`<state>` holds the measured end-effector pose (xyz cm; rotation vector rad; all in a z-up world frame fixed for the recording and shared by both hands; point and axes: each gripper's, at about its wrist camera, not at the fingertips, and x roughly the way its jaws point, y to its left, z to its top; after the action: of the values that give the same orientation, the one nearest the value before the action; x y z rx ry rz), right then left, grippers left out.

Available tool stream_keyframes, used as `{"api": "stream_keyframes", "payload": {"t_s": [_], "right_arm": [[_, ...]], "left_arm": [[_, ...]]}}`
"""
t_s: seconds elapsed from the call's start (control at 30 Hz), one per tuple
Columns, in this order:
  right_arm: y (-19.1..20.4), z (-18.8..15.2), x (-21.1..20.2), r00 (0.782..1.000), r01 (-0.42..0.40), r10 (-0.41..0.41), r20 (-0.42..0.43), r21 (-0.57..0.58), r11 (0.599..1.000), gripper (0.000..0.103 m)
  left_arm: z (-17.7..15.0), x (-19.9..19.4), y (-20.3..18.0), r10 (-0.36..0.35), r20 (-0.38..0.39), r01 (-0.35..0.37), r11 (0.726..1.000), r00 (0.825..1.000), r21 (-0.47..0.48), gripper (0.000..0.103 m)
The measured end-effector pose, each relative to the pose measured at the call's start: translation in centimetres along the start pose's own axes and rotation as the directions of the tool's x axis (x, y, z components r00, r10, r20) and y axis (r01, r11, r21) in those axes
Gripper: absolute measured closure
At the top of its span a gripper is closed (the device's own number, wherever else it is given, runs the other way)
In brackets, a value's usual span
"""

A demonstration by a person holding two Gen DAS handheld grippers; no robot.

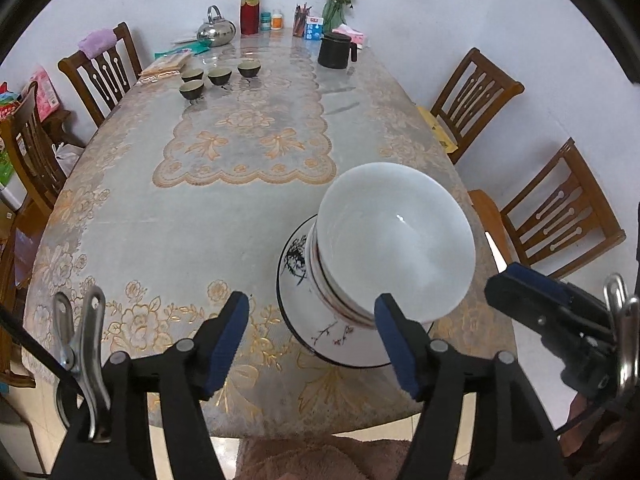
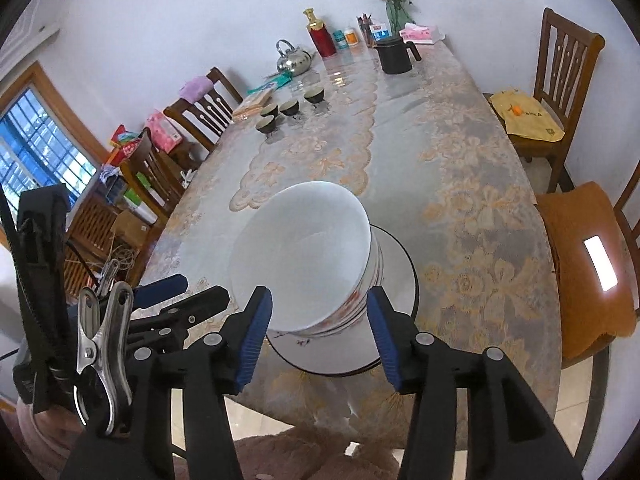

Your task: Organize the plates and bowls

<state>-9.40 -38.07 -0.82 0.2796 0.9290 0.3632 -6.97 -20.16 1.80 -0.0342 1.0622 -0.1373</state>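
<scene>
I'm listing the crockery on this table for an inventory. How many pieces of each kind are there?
Small dark tea cups: 4
Dark lidded mug: 1
Steel kettle: 1
White bowl stack: top bowl plus nested bowls, number unclear
Painted white plates under it: at least 1
Total: at least 8

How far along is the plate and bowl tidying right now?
Mostly done, it seems: the white bowls sit nested in one stack on the plates near the table's front edge. Nothing is in hand; the left hand-held gripper and right hand-held gripper are both open. The four dark cups may be left.
</scene>
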Motion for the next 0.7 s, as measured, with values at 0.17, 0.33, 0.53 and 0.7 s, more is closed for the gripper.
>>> {"api": "stream_keyframes", "payload": {"t_s": [0.17, 0.33, 0.53, 0.7], "right_arm": [[0.0, -1.2, -0.1, 1.000, 0.007, -0.007, -0.015, 0.000, 1.000, 0.047], [-0.2, -1.9, 0.5, 0.999, 0.009, -0.008, -0.036, 0.007, 1.000, 0.047], [0.2, -2.5, 0.8, 0.998, 0.032, -0.032, -0.046, -0.018, 0.999, 0.047], [0.3, -2.7, 1.1, 0.997, 0.039, -0.040, -0.060, -0.019, 0.999, 0.047]], "left_arm": [[-0.8, -0.3, 0.1, 0.005, -0.005, -0.005, 1.000, 1.000, -0.015, 0.029], [-1.3, 0.0, -0.4, 0.012, -0.024, -0.012, 1.000, 1.000, -0.013, 0.027], [-2.0, 0.8, -0.9, 0.026, -0.052, -0.026, 1.000, 0.998, -0.005, 0.021], [-2.2, 1.0, -1.2, 0.024, -0.057, -0.023, 1.000, 0.998, 0.010, 0.021]]}}
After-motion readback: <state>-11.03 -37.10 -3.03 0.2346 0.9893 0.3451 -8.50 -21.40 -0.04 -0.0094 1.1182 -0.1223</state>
